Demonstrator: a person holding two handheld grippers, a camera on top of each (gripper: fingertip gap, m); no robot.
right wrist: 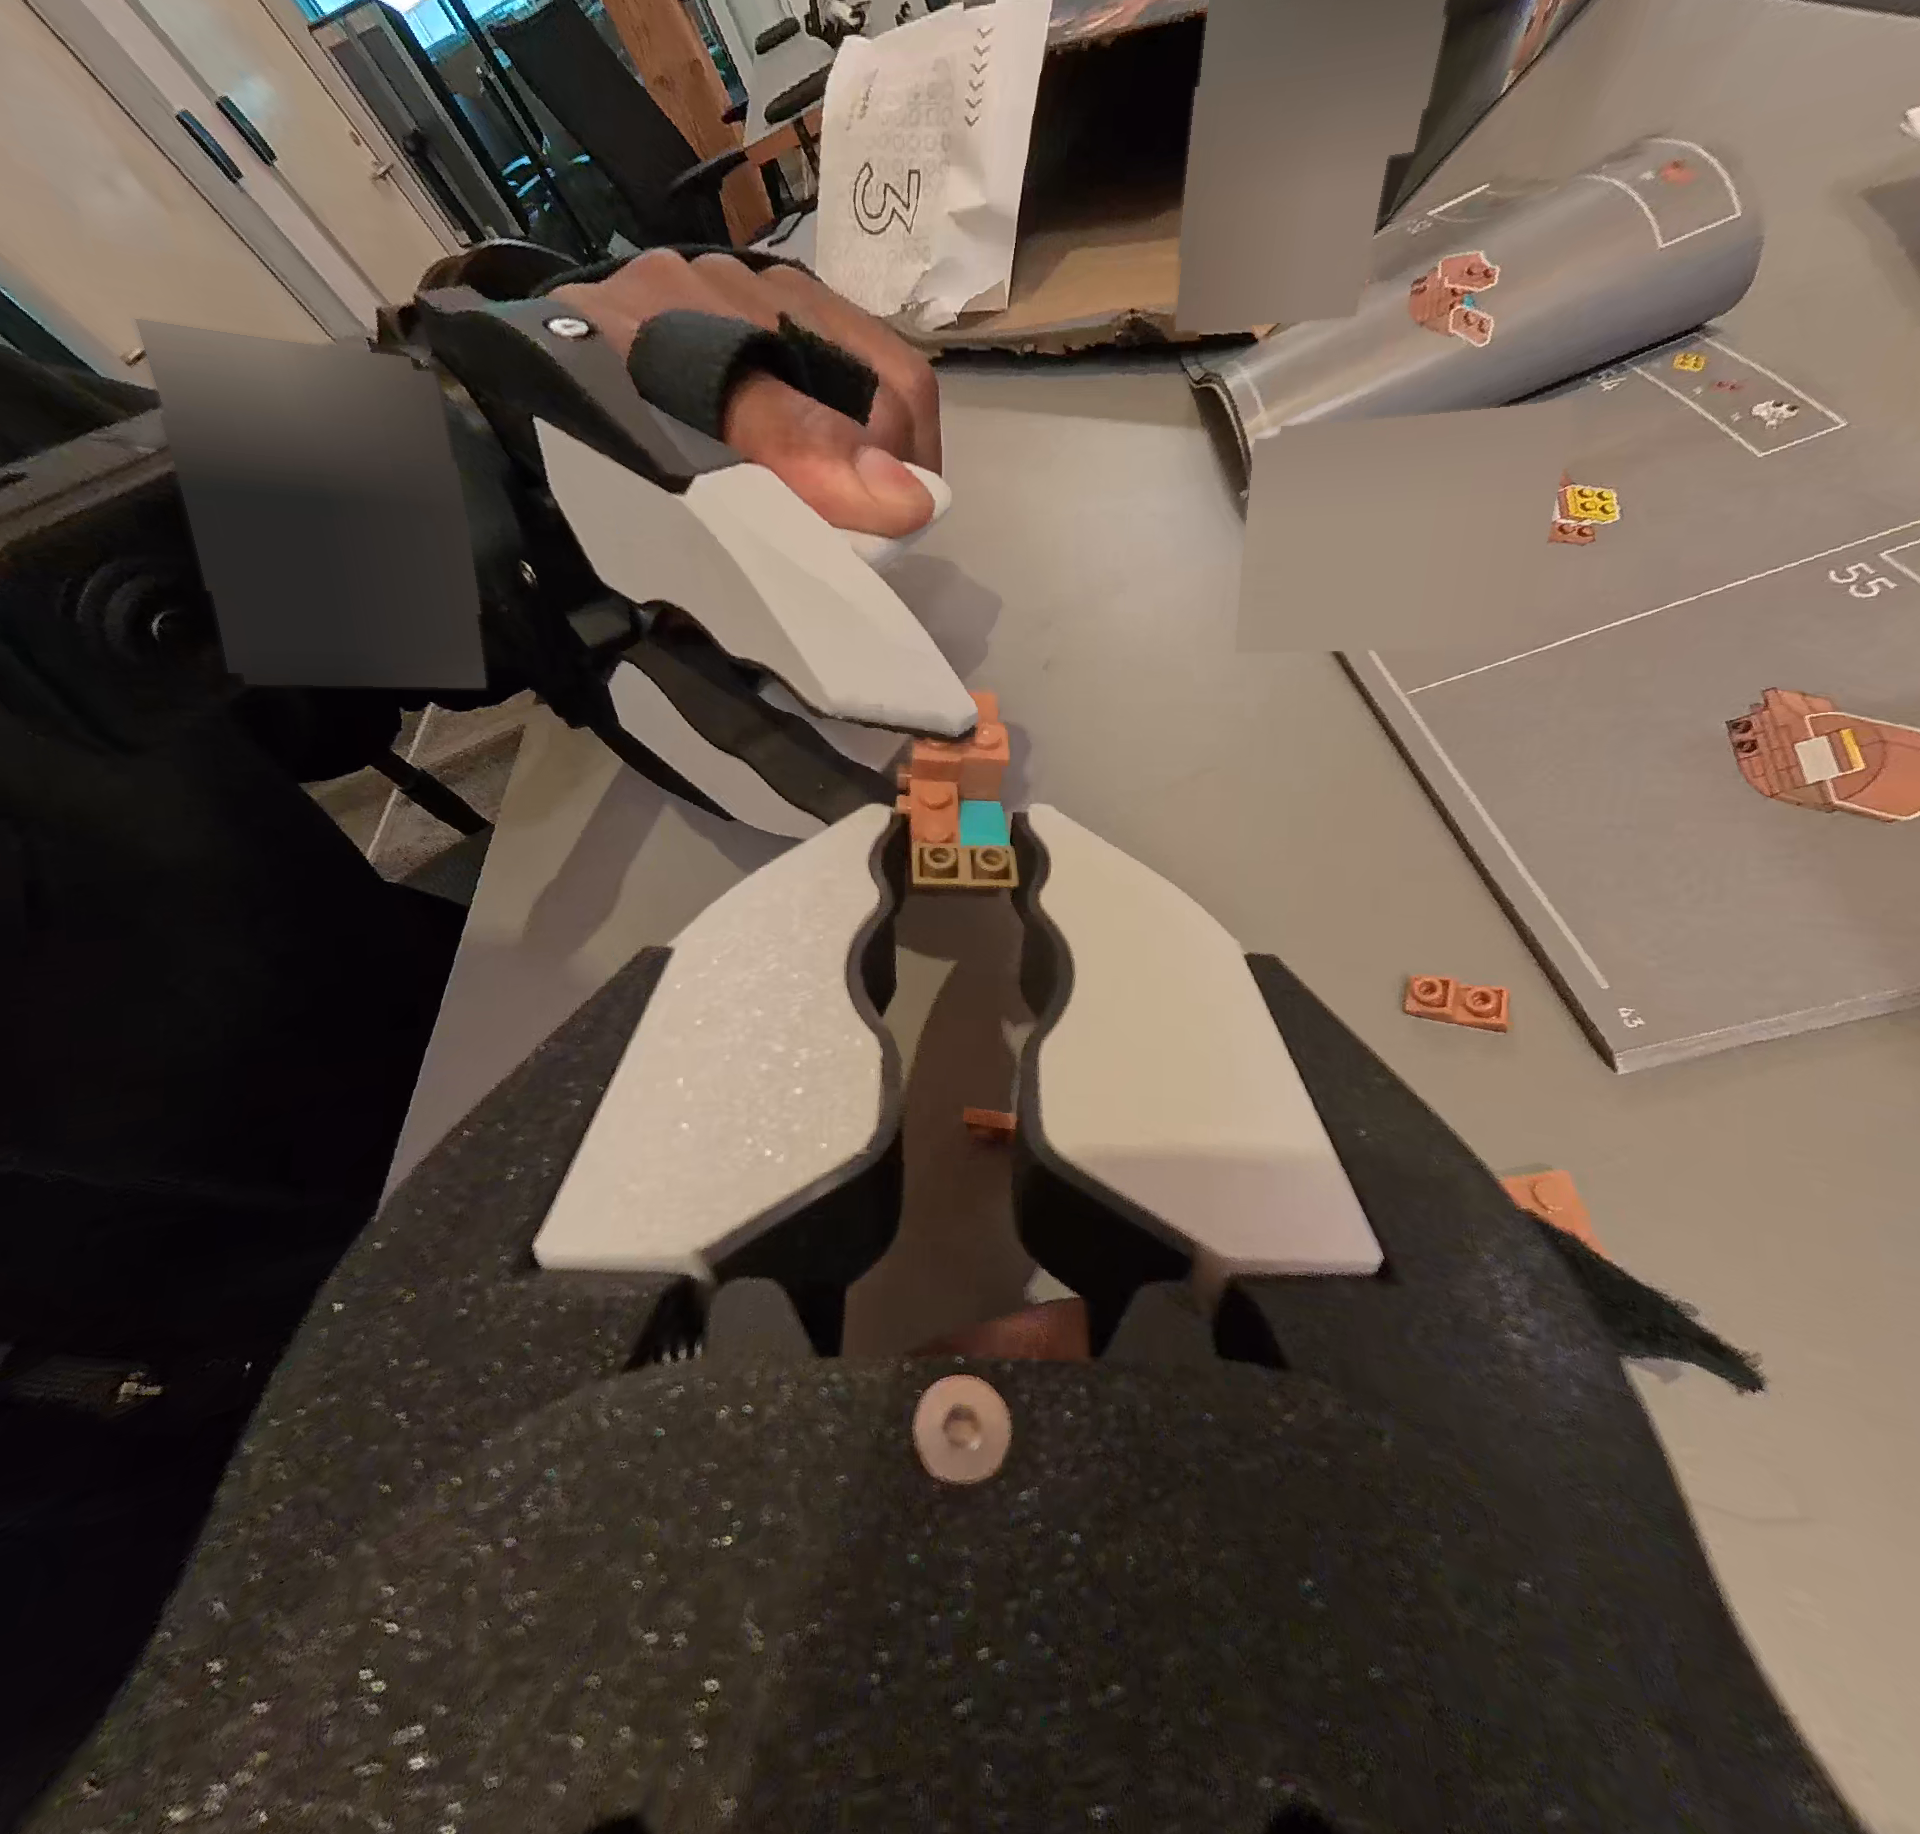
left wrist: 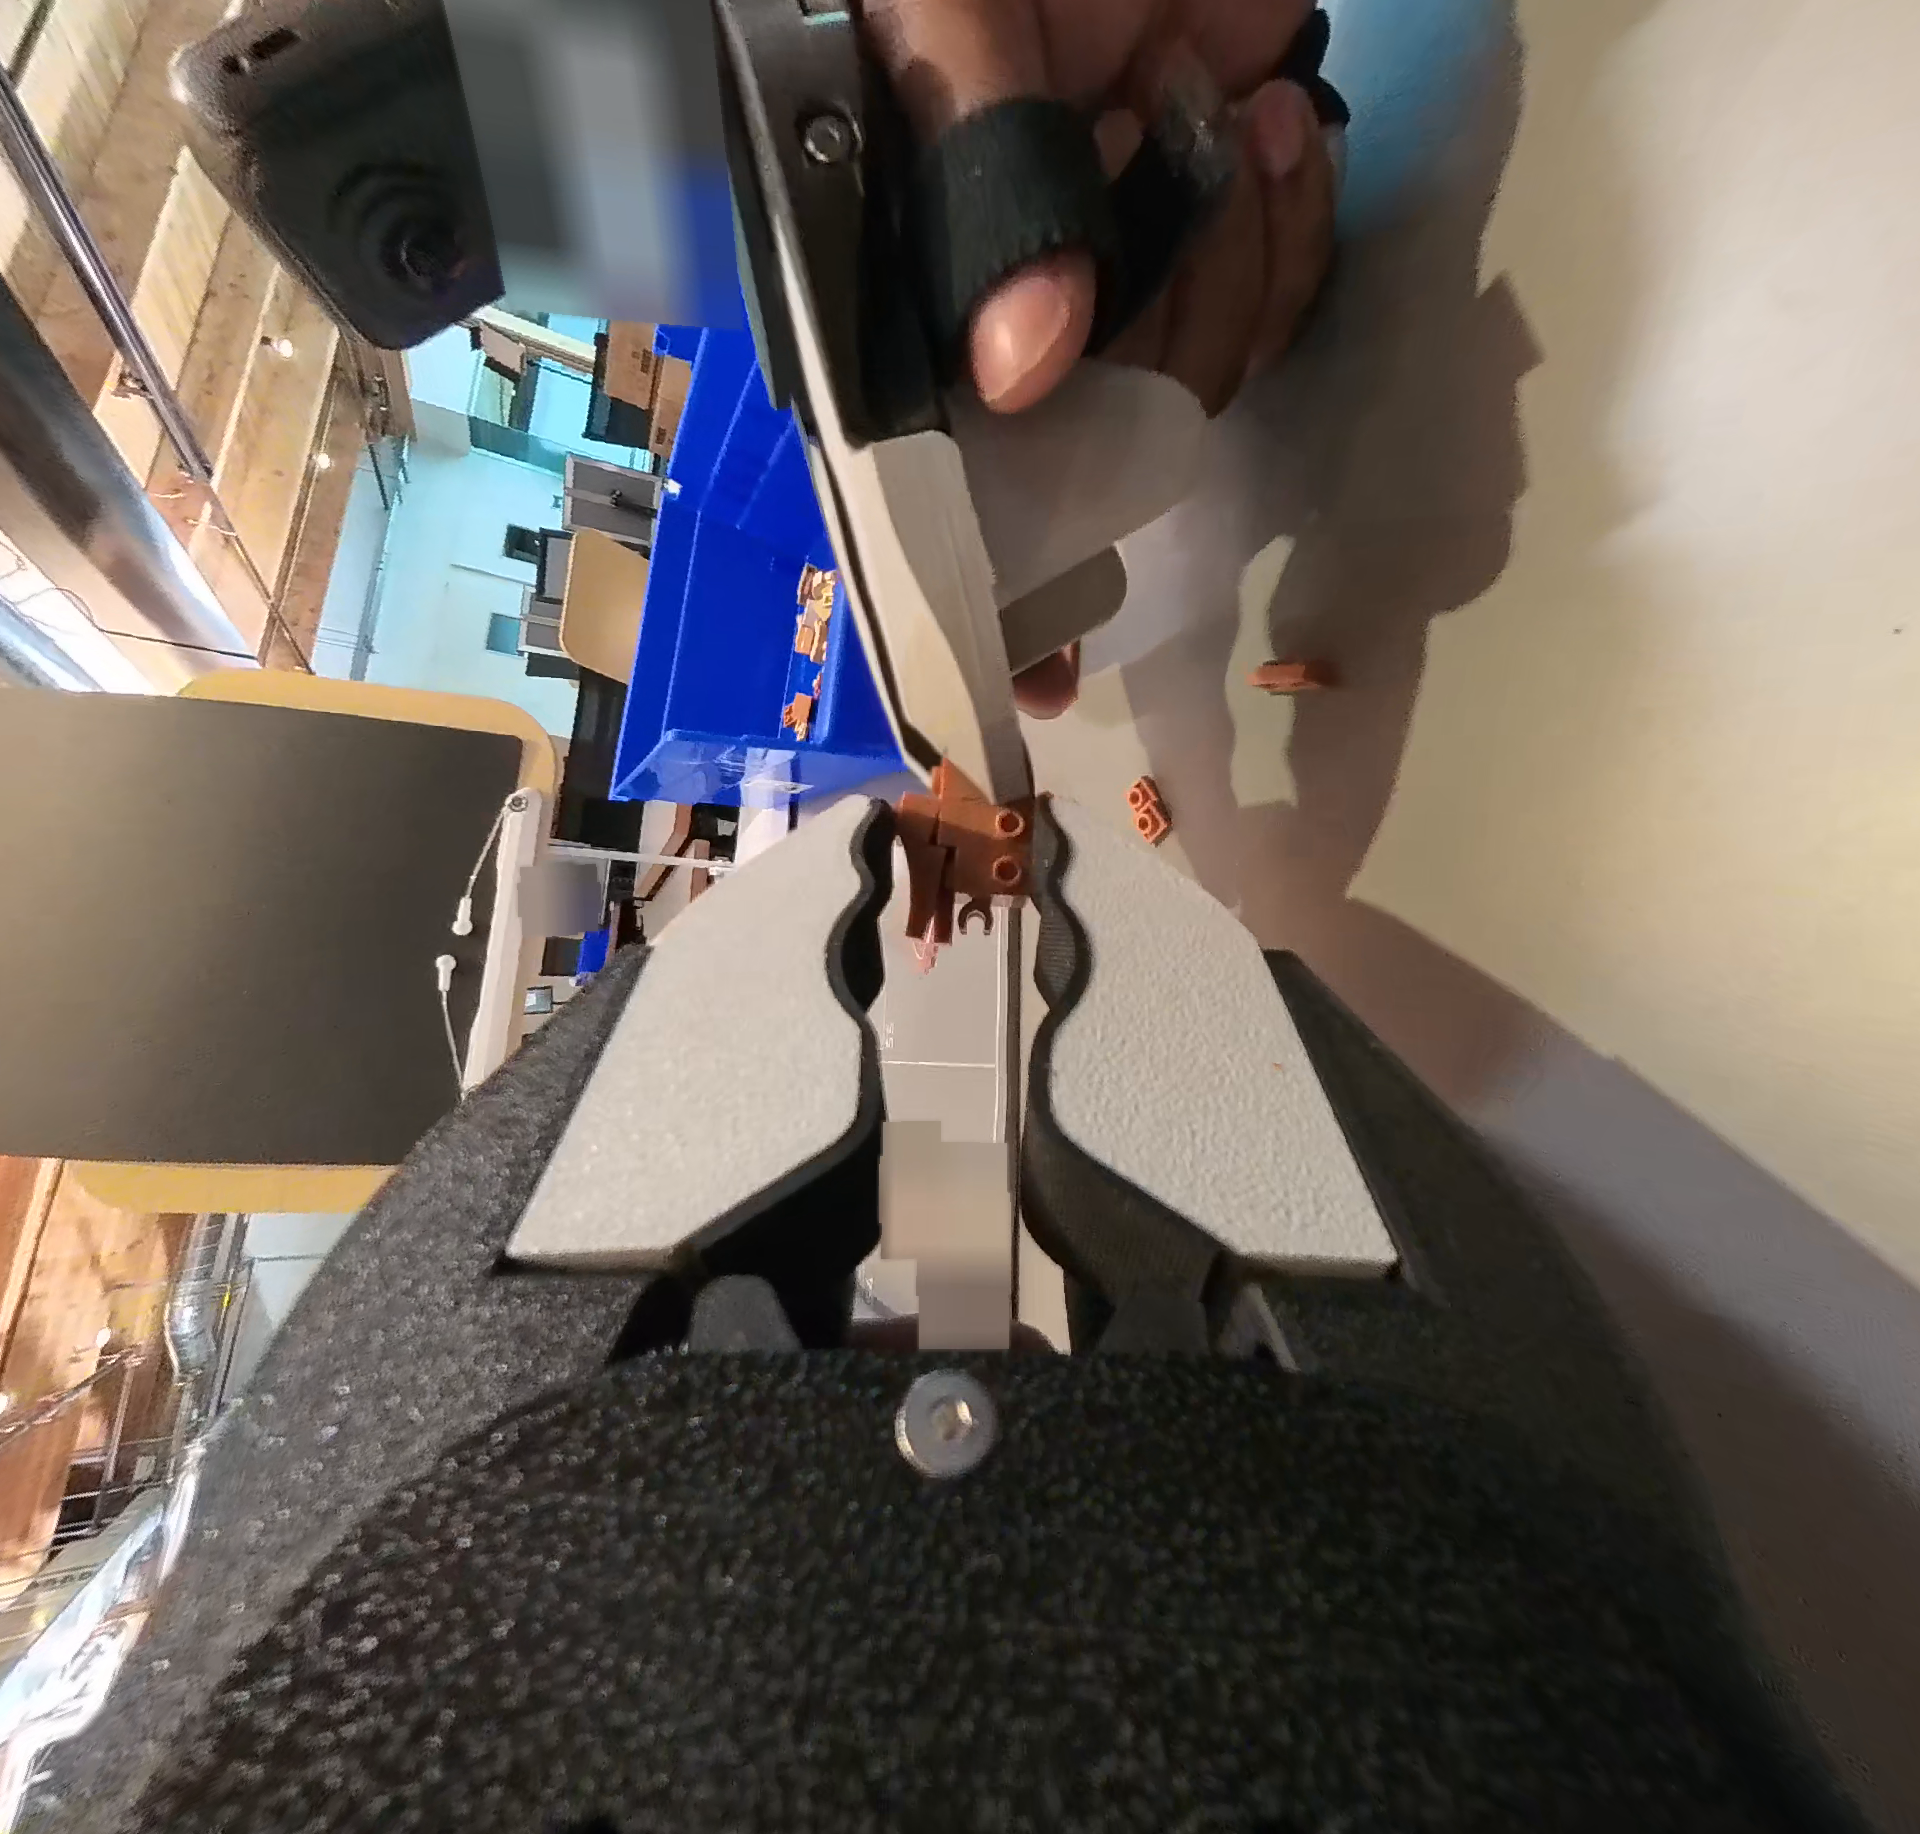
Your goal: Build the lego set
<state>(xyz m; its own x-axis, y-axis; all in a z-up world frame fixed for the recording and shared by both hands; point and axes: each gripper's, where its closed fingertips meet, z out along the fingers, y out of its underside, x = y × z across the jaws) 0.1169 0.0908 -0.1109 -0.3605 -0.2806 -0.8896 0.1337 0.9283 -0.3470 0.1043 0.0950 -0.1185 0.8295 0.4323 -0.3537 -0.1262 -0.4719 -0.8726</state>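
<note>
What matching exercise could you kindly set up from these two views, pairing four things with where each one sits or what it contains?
Things:
1. brick assembly
2. blue bin
3. loose two-stud plate
4. white paper bag

Places or states:
a. flat on the table, beside the open booklet
b. gripped at the fingertips of the left gripper and the right gripper
c. propped at the open cardboard box
d. has several brown pieces inside

Pairs: 1-b, 2-d, 3-a, 4-c
</note>
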